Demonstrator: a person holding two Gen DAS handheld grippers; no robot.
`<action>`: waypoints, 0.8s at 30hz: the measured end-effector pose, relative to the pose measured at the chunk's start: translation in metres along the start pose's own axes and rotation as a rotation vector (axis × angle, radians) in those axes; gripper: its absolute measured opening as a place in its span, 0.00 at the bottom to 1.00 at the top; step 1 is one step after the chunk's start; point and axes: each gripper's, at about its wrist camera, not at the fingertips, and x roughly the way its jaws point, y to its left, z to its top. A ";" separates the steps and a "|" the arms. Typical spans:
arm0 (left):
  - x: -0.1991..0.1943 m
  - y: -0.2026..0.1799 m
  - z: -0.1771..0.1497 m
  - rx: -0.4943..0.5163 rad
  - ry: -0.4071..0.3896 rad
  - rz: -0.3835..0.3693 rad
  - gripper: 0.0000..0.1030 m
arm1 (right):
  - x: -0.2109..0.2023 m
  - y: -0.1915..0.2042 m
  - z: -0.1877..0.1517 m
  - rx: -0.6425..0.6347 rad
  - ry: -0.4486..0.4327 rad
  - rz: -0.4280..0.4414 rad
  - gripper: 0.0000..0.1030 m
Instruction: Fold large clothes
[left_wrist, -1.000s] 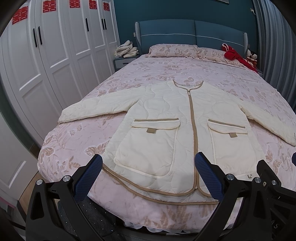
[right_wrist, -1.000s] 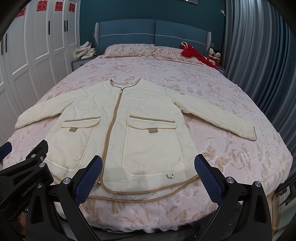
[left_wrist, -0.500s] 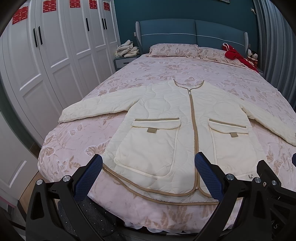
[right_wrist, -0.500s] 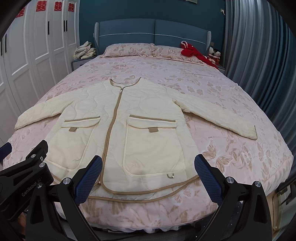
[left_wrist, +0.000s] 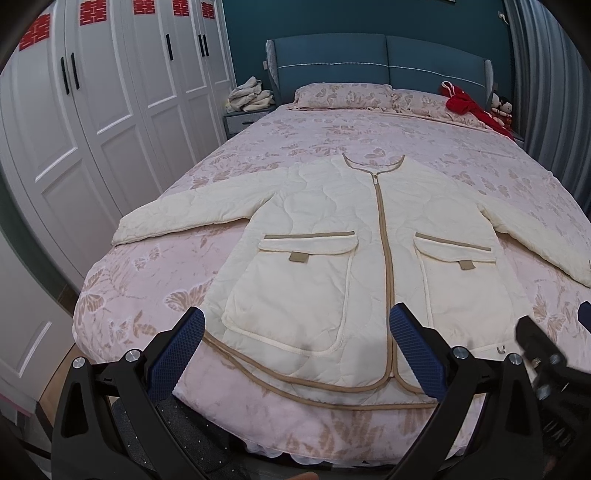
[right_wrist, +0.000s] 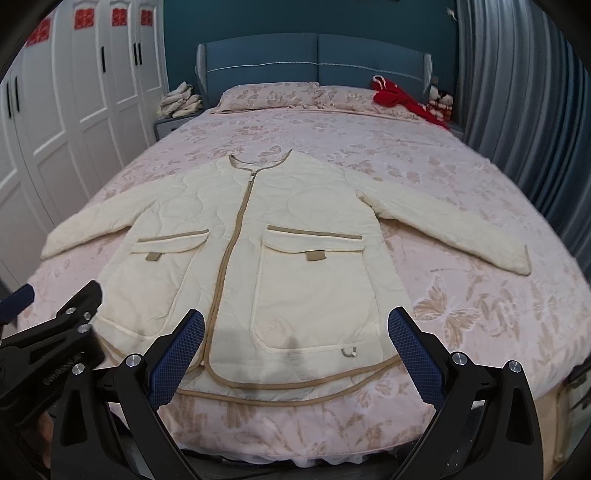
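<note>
Jacket (left_wrist: 354, 266) is being left spread flat, zipped, on the bed (left_wrist: 147, 280), unmoved since before; both grippers, left (left_wrist: 303, 354) and right (right_wrist: 295, 354), are being held over its hem, fingers released.

Cream jacket (right_wrist: 280, 266) spread flat on the bed (right_wrist: 461, 206)

Zipped, sleeves out to both sides, hem nearest the right tool (right_wrist: 295, 350), whose blue pads (right_wrist: 177, 354) stand wide apart above it, holding nothing.

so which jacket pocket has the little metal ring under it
The pocket in front of the right gripper: the ring sits by its lower corner. The other pocket has none.
</note>
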 end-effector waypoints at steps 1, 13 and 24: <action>0.002 0.001 0.002 -0.001 0.000 0.000 0.95 | 0.002 -0.008 0.002 0.021 -0.001 0.005 0.95; 0.070 0.004 0.023 -0.039 0.083 -0.015 0.95 | 0.070 -0.202 0.030 0.425 -0.091 -0.062 0.95; 0.148 -0.001 0.051 -0.126 0.184 0.000 0.95 | 0.161 -0.383 0.013 0.886 -0.114 -0.222 0.95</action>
